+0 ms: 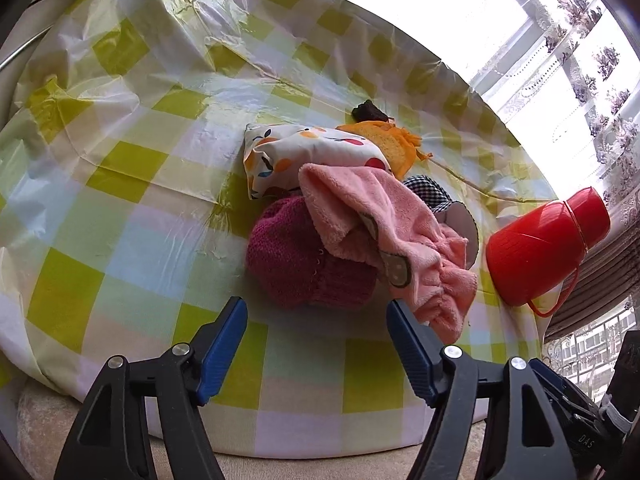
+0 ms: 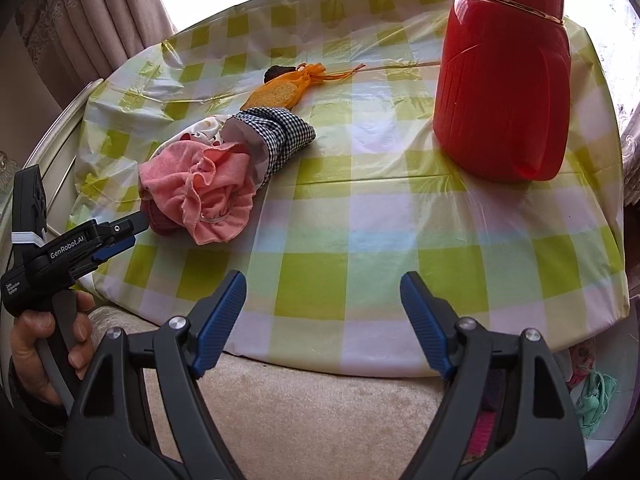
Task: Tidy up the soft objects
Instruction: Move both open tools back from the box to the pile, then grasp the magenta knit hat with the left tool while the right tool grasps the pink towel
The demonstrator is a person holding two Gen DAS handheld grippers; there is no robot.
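Green-checked plastic tablecloth (image 2: 360, 216) beside curtained window (image 1: 560, 40)

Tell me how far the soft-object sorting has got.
Nothing looks sorted: the pink towel, maroon knit, fruit-print pouch and checked fabric are still heaped together. Both the left gripper and right gripper are open and empty. All separating remains.

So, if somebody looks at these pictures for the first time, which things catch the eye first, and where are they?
The big glossy red plastic jug stands out first, upright near the far right of the table under the green-and-white checked plastic tablecloth. Next comes the heap of soft things left of it, where a fluffy pink towel lies draped over a dark magenta knitted piece. Both open hand-held grippers, left and right, hold nothing.
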